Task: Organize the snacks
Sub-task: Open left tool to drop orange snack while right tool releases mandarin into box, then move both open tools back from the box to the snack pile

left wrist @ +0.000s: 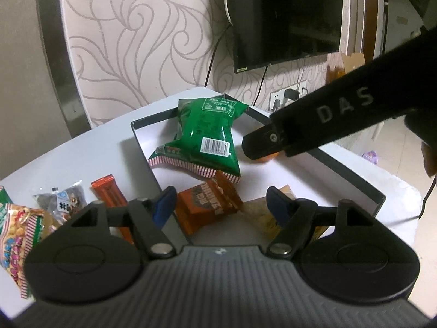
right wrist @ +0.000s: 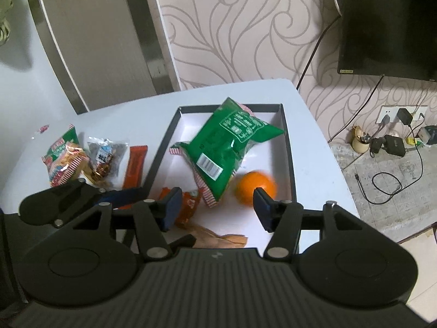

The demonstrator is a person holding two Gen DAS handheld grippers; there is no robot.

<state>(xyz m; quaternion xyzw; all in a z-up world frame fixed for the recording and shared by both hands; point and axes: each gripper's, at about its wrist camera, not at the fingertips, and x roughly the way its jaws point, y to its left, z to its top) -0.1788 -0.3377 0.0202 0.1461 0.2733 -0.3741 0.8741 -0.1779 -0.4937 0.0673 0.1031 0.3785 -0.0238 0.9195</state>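
Note:
A black-walled tray point(left wrist: 153, 116) point(right wrist: 289, 150) with a white floor stands on the white table. A green snack bag point(left wrist: 207, 136) point(right wrist: 229, 147) lies in it, with an orange point(right wrist: 255, 187) beside it, a brown wrapped pack point(left wrist: 207, 205) point(right wrist: 188, 205) and a tan packet point(left wrist: 262, 213) point(right wrist: 218, 239). My left gripper point(left wrist: 221, 205) is open over the brown pack, pads clear of it. My right gripper point(right wrist: 217, 207) is open just short of the orange, holding nothing. In the left wrist view the right gripper's black body point(left wrist: 314, 125) hides most of the orange point(left wrist: 266, 159).
Left of the tray lie an orange-red bar point(left wrist: 108, 191) point(right wrist: 135, 164), a clear packet of sweets point(left wrist: 65, 199) point(right wrist: 108, 153) and a colourful snack bag point(left wrist: 19, 227) point(right wrist: 64, 155). A wall-mounted TV point(left wrist: 286, 19), sockets and cables point(right wrist: 390, 142) are to the right, beyond the table edge.

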